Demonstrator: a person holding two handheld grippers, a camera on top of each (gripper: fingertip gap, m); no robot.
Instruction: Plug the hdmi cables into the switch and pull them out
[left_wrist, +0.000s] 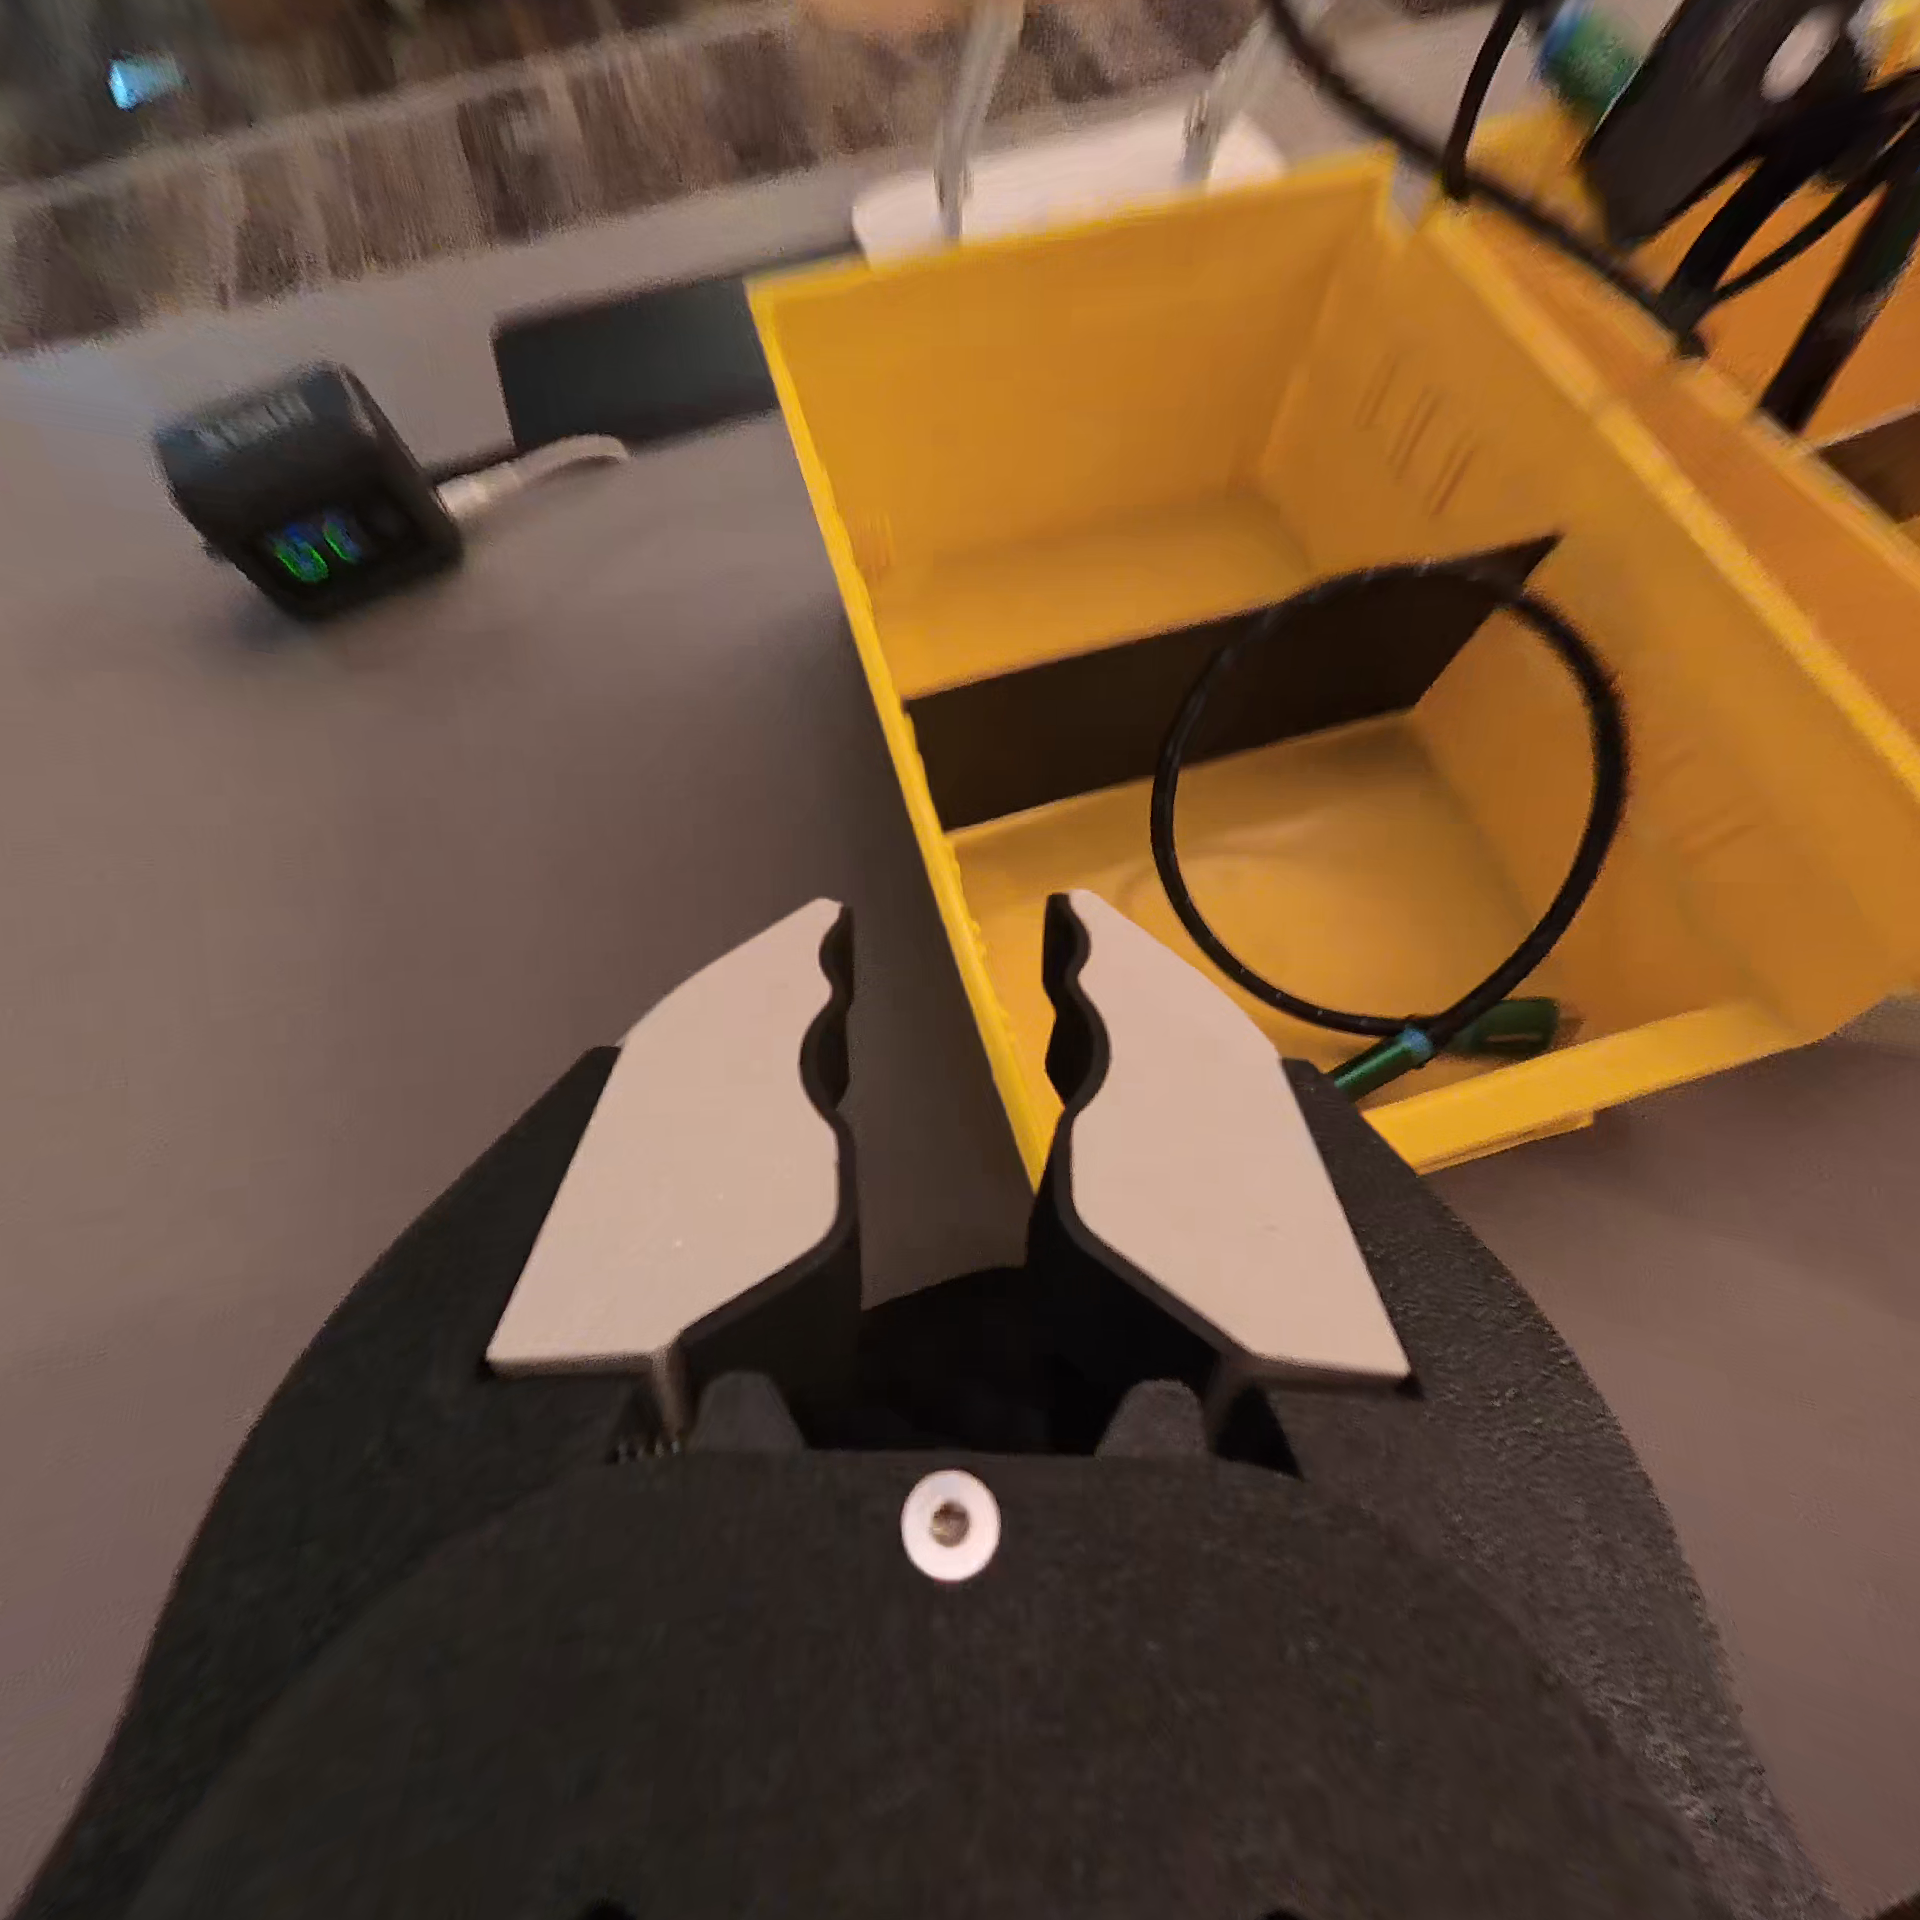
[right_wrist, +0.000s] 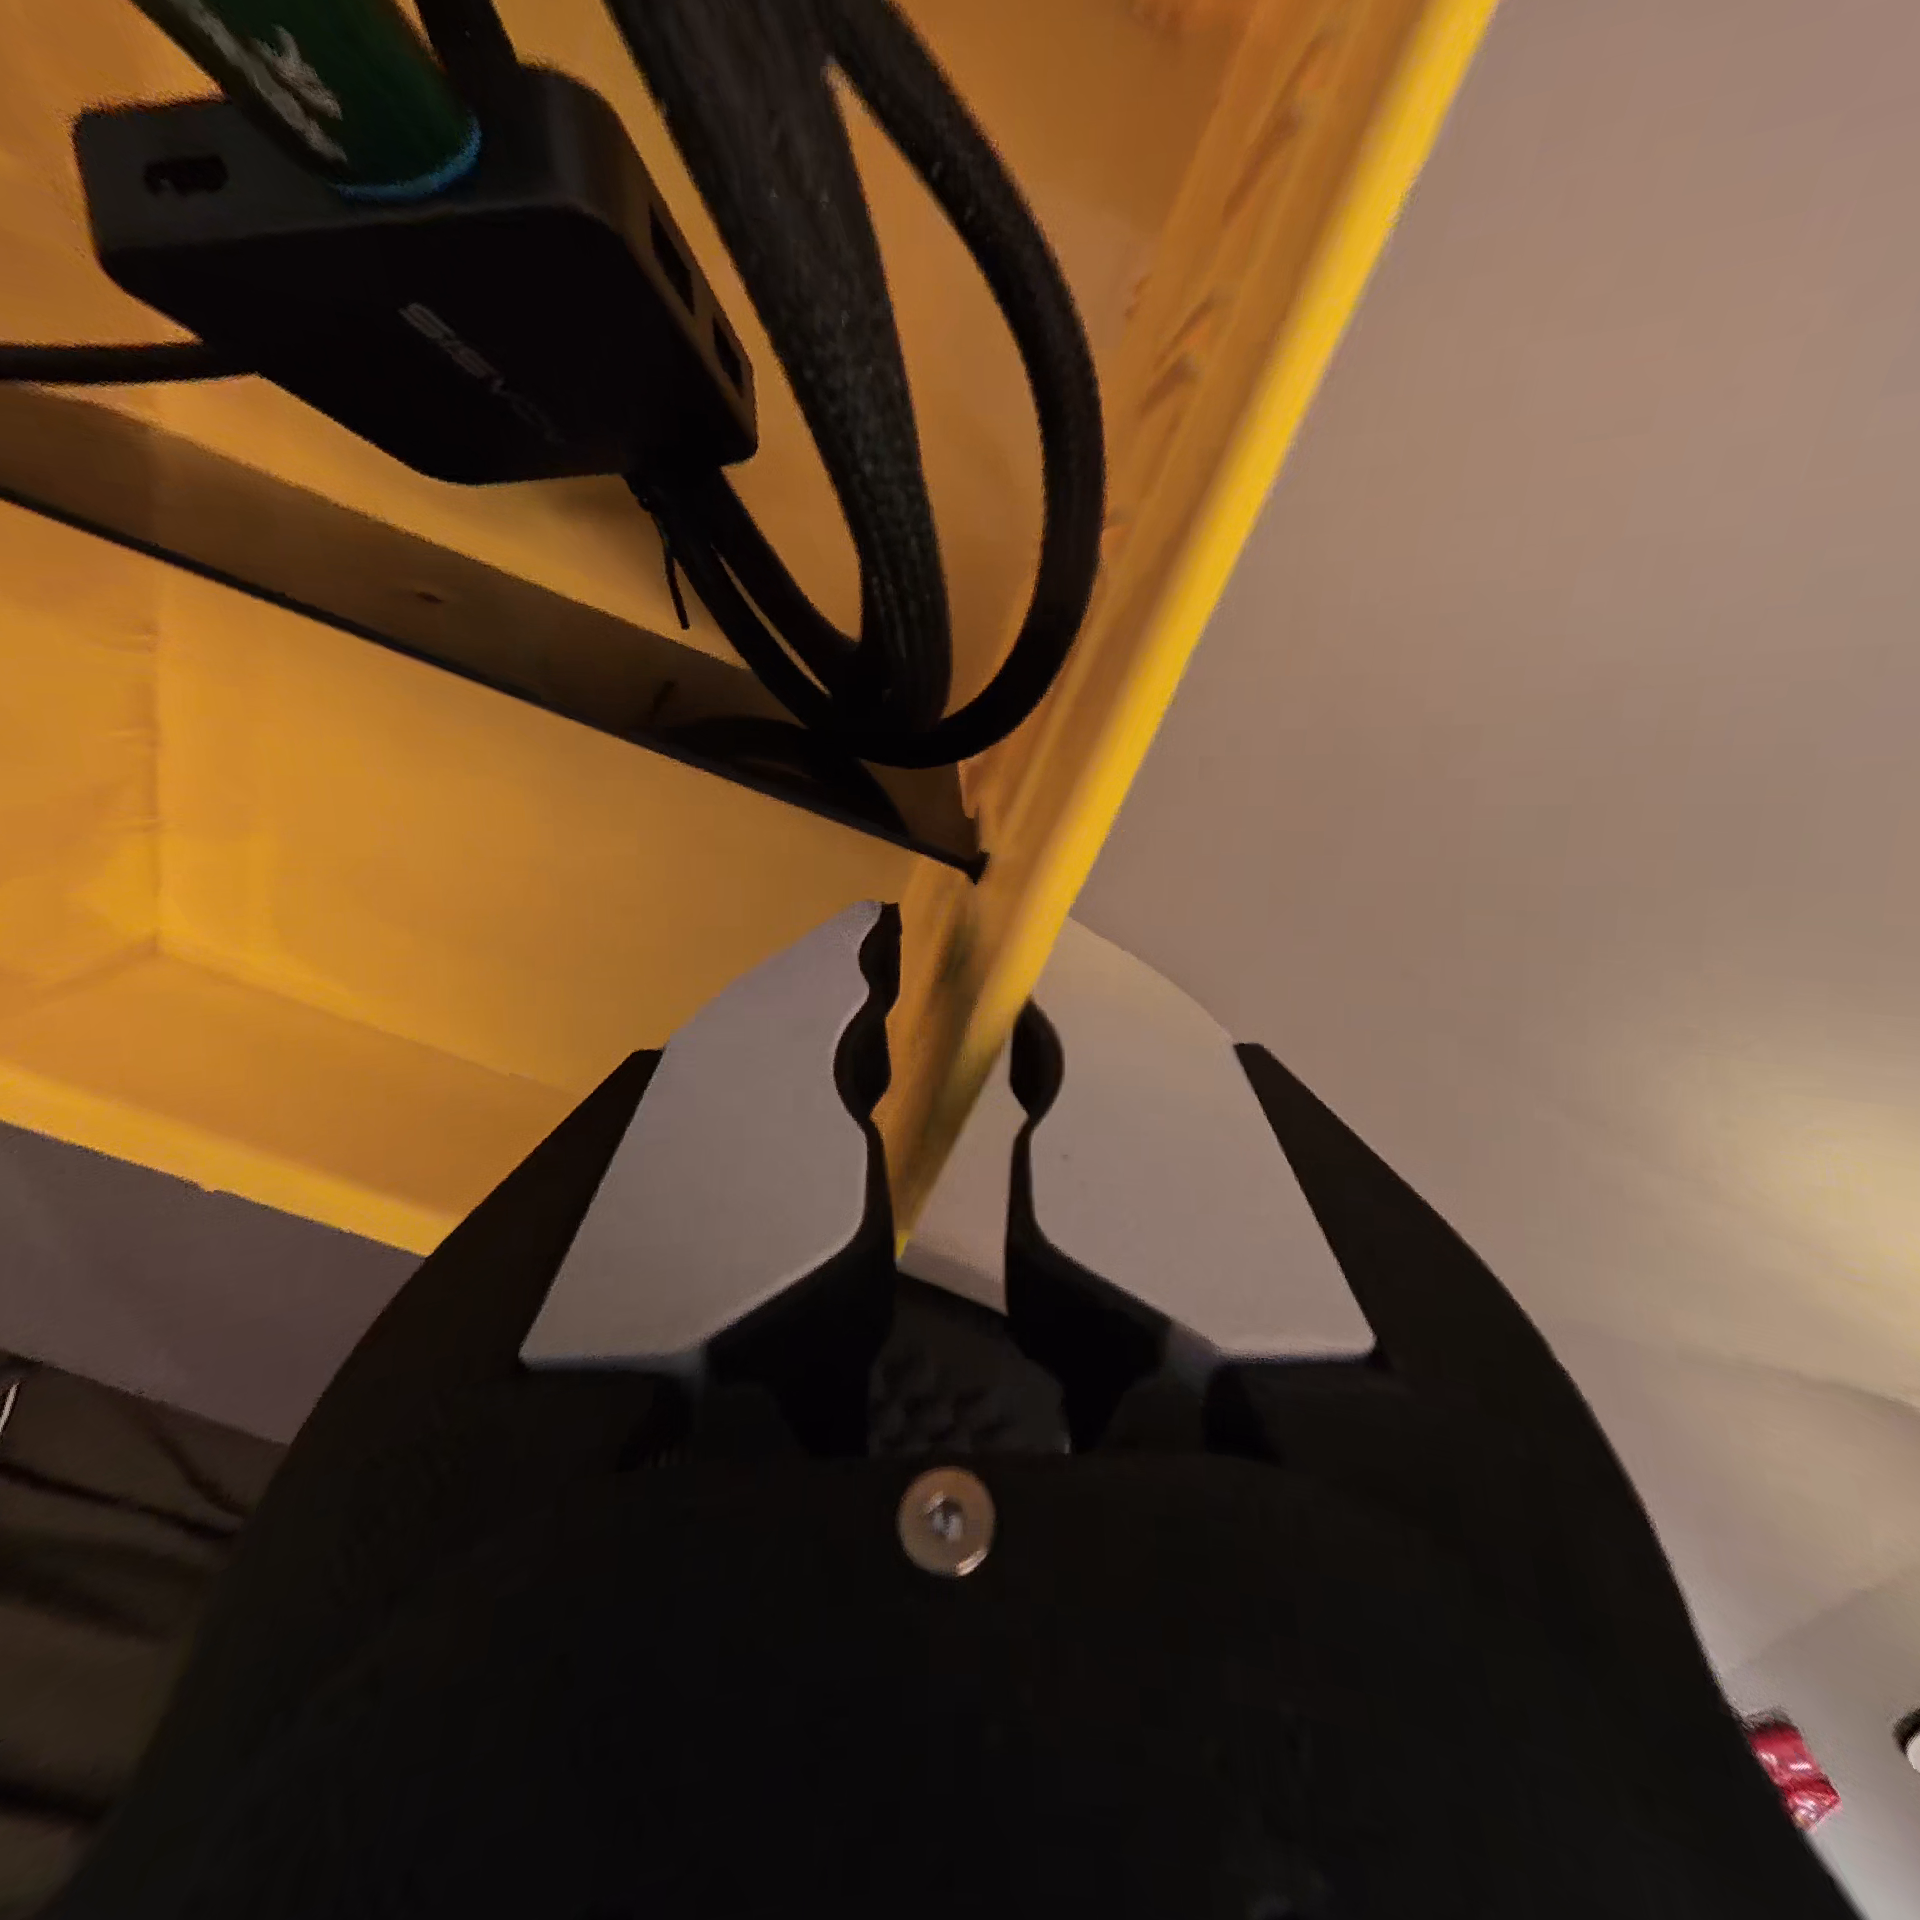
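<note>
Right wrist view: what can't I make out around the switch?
- Switch: its ports are too dark to judge; a green plug hides part of the top.
- Braided cables: ends cut off by the top edge.
- Right tool: the yellow bin wall hides its right fingertip.

Yellow bin (left_wrist: 1091, 416), black divider (left_wrist: 1039, 748), black braided cable (right_wrist: 883, 416).

Left wrist view: bin (left_wrist: 1351, 343) on table (left_wrist: 416, 883), right of centre; divider (left_wrist: 1195, 707) across it; looped cable (left_wrist: 1392, 810) in near compartment. Small device (left_wrist: 307, 488) on table, well left of bin. Left gripper (left_wrist: 948, 925) above bin's left wall.

Right wrist view: switch (right_wrist: 416, 301) and braided cables (right_wrist: 883, 416) in far compartment, cables right of switch. Right gripper (right_wrist: 961, 935) astride bin's right wall.
</note>
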